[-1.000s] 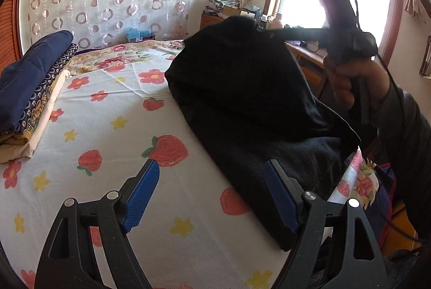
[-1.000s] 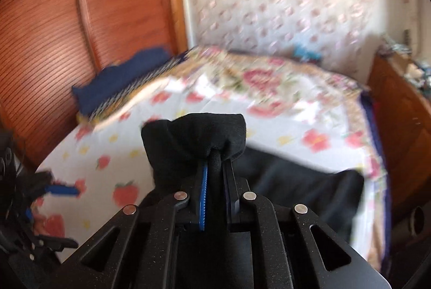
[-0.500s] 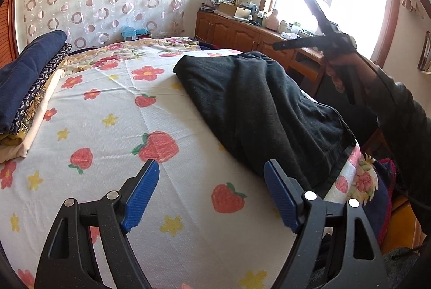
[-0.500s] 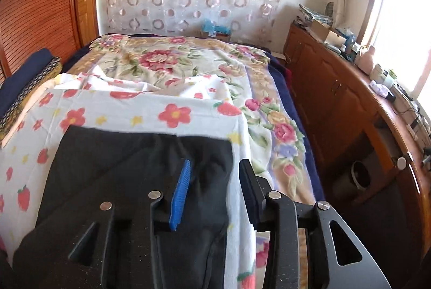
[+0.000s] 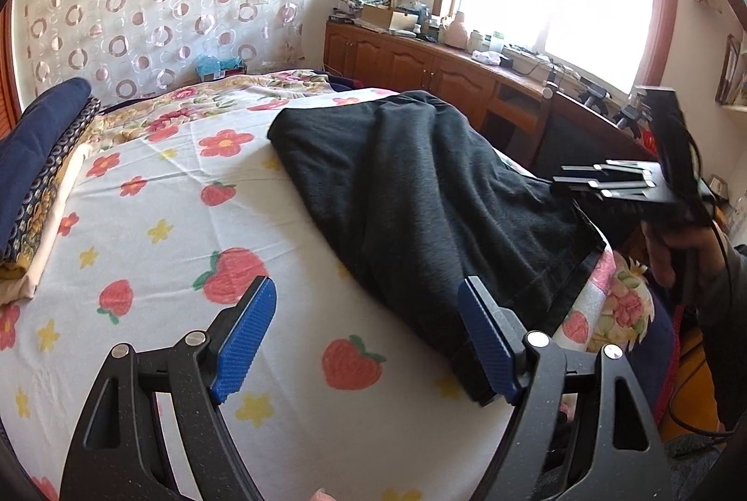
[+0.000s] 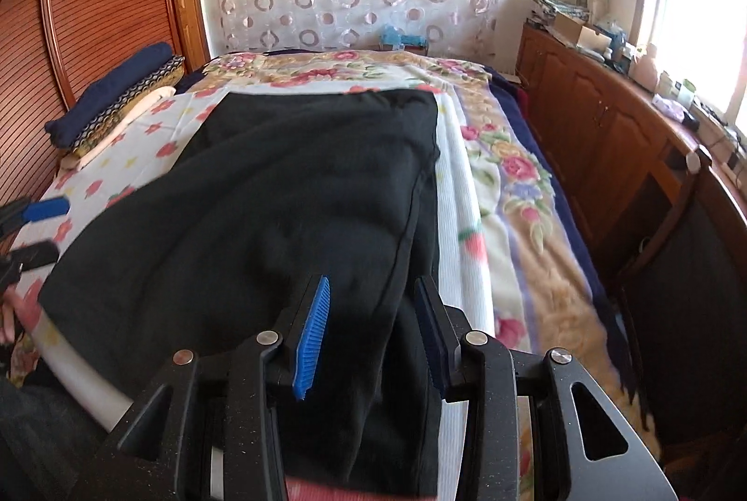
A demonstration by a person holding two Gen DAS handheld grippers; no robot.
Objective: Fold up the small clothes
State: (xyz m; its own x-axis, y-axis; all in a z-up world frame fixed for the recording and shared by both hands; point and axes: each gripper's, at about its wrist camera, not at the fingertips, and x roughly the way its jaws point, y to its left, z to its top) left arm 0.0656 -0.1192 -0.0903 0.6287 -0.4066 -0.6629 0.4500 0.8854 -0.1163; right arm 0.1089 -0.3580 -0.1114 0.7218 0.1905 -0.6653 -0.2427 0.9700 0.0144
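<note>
A black garment (image 5: 420,197) lies spread along the right side of the bed, wrinkled, with its hem at the near edge. My left gripper (image 5: 366,291) hangs open over the strawberry sheet (image 5: 163,249), and its right finger sits just by the garment's near corner. In the right wrist view the same garment (image 6: 289,183) fills the middle. My right gripper (image 6: 373,284) stands partly open above its near right part, with cloth under the gap and no pad pressing on it. The left wrist view shows the right gripper (image 5: 558,184) side-on in a hand (image 5: 677,244).
A stack of folded fabrics (image 5: 37,155) with a navy piece on top lies by the wooden headboard (image 6: 93,10). A long wooden cabinet (image 6: 607,118) with clutter runs under the window beside the bed. A floral blanket (image 6: 513,174) covers the bed's right side.
My right gripper let go of the bunched black cloth, which dropped flat on the bed. That gripper opened and came down toward the garment's near end. The left gripper barely shifted.
</note>
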